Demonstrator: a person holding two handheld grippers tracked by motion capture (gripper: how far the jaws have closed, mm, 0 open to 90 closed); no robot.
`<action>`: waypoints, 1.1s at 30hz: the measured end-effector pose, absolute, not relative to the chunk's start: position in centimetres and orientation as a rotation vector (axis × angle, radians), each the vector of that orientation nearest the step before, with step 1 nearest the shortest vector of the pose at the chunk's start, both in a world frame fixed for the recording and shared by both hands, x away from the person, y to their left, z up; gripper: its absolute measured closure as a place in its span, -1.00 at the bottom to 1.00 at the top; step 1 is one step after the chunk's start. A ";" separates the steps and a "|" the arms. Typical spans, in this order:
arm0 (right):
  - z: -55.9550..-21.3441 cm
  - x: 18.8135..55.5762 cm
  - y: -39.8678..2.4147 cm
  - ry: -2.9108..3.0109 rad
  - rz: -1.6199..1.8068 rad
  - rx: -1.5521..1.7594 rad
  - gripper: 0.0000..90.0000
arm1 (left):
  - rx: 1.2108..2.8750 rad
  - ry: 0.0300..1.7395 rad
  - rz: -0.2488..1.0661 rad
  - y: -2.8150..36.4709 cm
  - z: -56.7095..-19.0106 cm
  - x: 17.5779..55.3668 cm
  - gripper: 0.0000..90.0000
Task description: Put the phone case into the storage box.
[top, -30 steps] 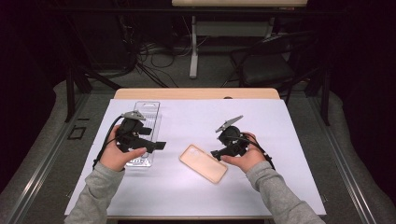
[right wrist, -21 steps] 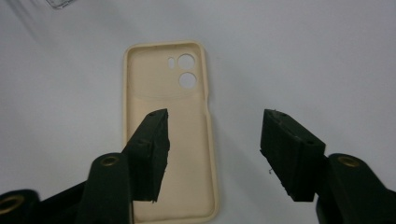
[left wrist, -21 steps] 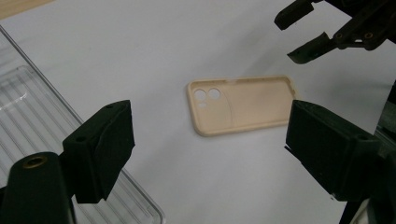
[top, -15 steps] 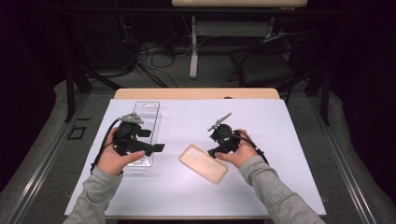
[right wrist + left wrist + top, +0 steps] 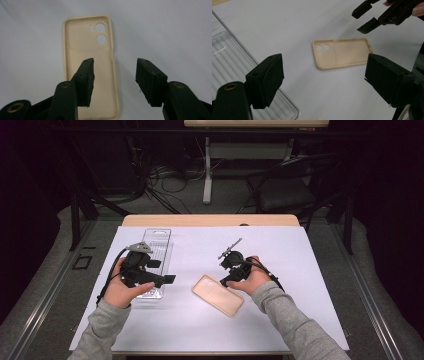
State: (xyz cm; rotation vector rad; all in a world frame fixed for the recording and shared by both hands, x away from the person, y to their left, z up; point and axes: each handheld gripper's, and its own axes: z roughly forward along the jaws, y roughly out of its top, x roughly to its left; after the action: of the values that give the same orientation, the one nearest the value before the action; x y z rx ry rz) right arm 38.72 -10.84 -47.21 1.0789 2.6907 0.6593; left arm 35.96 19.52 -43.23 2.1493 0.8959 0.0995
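- Phone case (image 5: 218, 294): beige, lying flat with its hollow side up on the white table cover (image 5: 310, 270), between the two grippers.
- Right gripper (image 5: 224, 281): at the case's near end, one jaw over the case and the other beyond its edge. Jaws apart, just been closing, gripping nothing.
- Left gripper (image 5: 167, 279): over the clear plastic tray (image 5: 156, 245), well apart from the case. Jaws wide, empty.

A wooden counter (image 5: 210, 220) under a white sheet (image 5: 300, 270) stands on grey floor (image 5: 190, 202) in a dark room, with tangled cables (image 5: 160, 175), a black chair (image 5: 290, 192) and a pale table leg (image 5: 206, 170) beyond it.
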 end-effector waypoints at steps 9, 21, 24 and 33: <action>-47.9 39.6 -10.6 2.750 0.619 1.098 0.19 | 2.147 0.908 0.095 19.7 -43.4 36.0 -0.66; -48.9 40.1 -10.1 2.787 0.524 1.115 0.18 | 2.158 0.912 0.095 19.5 -43.6 36.1 -0.66; -49.1 40.1 -10.0 2.798 0.504 1.118 0.21 | 2.163 0.910 0.097 19.5 -43.7 36.1 -0.66; -49.9 40.3 -9.8 2.817 0.442 1.091 0.36 | 2.167 0.913 0.085 19.4 -43.9 36.1 -0.65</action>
State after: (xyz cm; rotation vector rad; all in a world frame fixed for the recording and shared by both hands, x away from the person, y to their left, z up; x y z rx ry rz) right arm 40.32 -9.77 -49.85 1.0909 2.8168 0.4419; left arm 36.11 19.41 -43.88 2.1674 0.9131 0.0845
